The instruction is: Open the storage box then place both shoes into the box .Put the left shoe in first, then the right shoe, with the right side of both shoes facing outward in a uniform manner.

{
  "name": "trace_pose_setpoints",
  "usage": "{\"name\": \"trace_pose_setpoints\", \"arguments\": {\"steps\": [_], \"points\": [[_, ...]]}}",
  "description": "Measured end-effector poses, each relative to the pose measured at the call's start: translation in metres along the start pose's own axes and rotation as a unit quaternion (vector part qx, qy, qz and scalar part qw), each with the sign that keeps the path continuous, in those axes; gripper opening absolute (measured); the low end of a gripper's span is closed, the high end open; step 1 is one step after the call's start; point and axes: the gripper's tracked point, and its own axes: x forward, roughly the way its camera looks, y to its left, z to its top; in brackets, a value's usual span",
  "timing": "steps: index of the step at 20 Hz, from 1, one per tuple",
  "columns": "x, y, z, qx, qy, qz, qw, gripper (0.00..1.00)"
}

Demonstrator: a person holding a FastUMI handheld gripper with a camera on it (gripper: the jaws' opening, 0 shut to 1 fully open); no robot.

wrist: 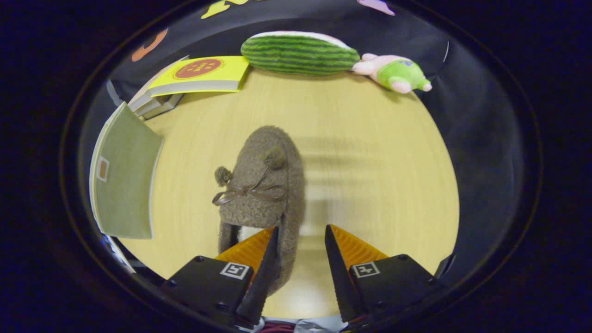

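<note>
A brown fuzzy shoe [261,180] with a bow and two pompoms lies on the wooden table [370,152], toe pointing away from me. My gripper [301,227] is open at its heel end. One finger [259,259] hangs over the heel opening, the other finger [344,263] stands over bare table to the right, and the shoe's right wall lies in the gap between them. Neither finger presses on it. To the left of the shoe stands the grey-green storage box [122,173] with a pale rim; I see one flat face of it.
A stack of books with a yellow cover [199,74] lies at the back left. A watermelon-striped plush [298,54] and a pink-and-green plush toy [395,73] rest along the table's far edge. Bare table stretches to the right of the shoe.
</note>
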Motion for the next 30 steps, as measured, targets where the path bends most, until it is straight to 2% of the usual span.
{"name": "trace_pose_setpoints", "arguments": {"steps": [2,3,4,9,13,18,21,27,30], "points": [[0.005,0.011,-0.004,0.009,0.009,0.040,0.999,0.52],[0.009,0.014,-0.005,0.016,0.007,0.044,0.999,0.30],[0.007,0.013,-0.003,0.019,0.004,0.046,0.999,0.24],[-0.005,0.027,-0.004,0.082,0.019,0.114,0.990,0.10],[-0.022,0.026,0.004,0.085,-0.003,0.105,0.991,0.09],[-0.065,0.054,0.020,0.095,-0.019,0.124,0.988,0.08],[-0.091,0.082,0.033,0.096,-0.022,0.152,0.983,0.08],[-0.129,0.137,0.065,0.094,-0.053,0.155,0.982,0.08],[-0.143,0.176,0.069,0.088,-0.057,0.169,0.980,0.08]]}}
